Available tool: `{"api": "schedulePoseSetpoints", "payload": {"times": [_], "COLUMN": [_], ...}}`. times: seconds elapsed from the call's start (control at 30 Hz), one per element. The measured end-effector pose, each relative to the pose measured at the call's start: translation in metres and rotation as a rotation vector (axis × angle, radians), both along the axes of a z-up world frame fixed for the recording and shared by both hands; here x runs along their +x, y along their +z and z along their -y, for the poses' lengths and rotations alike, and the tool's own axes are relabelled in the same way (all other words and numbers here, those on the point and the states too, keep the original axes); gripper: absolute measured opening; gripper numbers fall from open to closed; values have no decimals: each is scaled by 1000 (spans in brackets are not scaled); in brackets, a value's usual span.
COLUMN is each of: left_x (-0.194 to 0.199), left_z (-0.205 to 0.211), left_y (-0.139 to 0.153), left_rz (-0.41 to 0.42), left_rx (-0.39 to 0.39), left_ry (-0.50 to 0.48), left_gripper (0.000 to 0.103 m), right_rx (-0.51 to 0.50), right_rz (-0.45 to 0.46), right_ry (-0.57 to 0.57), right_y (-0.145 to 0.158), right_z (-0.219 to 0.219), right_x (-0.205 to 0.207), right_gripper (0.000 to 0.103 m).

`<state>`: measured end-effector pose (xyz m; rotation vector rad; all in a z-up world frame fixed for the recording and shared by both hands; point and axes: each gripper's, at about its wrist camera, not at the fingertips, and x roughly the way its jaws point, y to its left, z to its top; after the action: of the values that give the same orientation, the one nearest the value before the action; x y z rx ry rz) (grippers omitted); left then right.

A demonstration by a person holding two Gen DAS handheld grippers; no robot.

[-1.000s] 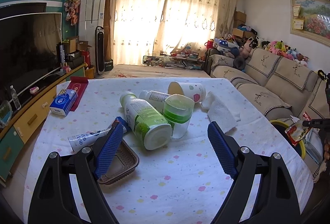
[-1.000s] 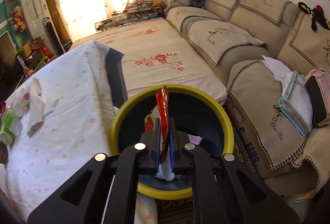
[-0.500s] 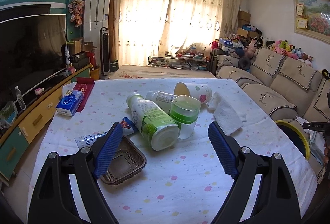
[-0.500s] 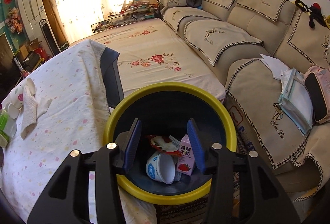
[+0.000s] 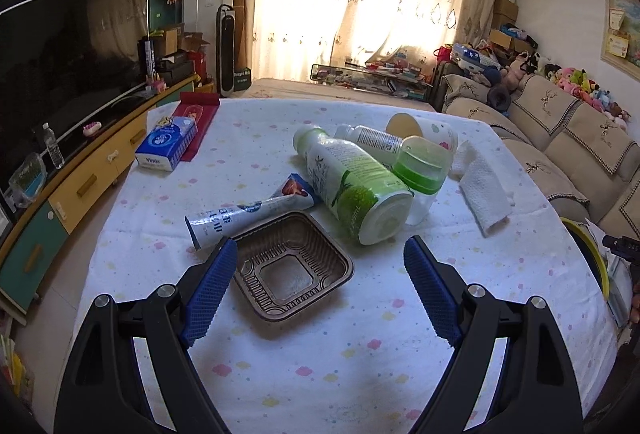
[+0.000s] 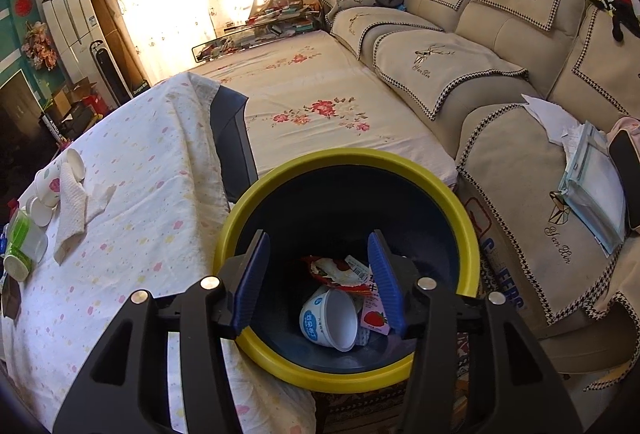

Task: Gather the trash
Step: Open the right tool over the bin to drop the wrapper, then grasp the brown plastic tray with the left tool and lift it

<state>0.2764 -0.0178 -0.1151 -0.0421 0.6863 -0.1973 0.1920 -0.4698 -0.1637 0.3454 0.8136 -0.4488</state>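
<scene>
Right gripper (image 6: 318, 274), jaws opening and empty, hangs over the bin (image 6: 468, 230), wrapper (image 6: 334, 270) inside; left gripper (image 5: 318, 286), jaws apart, should next close on the brown tray (image 5: 290, 266), well away from the bin.

Tray (image 5: 290, 268) on surface (image 5: 360, 354), nearest, w/ tube (image 5: 248, 214) just behind it. Big bottle (image 5: 352, 186) lies right of tube, cup (image 5: 420, 174) beside it. Tissue (image 5: 484, 194) further right. Bin (image 6: 348, 374) off surface's edge, wrapper (image 6: 336, 270) in it.
</scene>
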Motion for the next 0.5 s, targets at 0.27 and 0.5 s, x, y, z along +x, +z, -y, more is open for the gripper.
{"api": "schedulePoseSetpoints", "payload": {"times": [0.27,0.5], "left_x": [9,25], "left_z": [3,7], "left_y": [-8,-12], "left_rz": [-27,-70], "left_rx": [35,53], "left_ry": [24,-7], "left_gripper": [92,94], "right_rx": [10,22], "right_rz": [-11,-19], "right_ry": [28,36], "right_y": [-5,-10], "right_z": [-8,-11], "right_x": [5,7], "right_gripper": [50,52]}}
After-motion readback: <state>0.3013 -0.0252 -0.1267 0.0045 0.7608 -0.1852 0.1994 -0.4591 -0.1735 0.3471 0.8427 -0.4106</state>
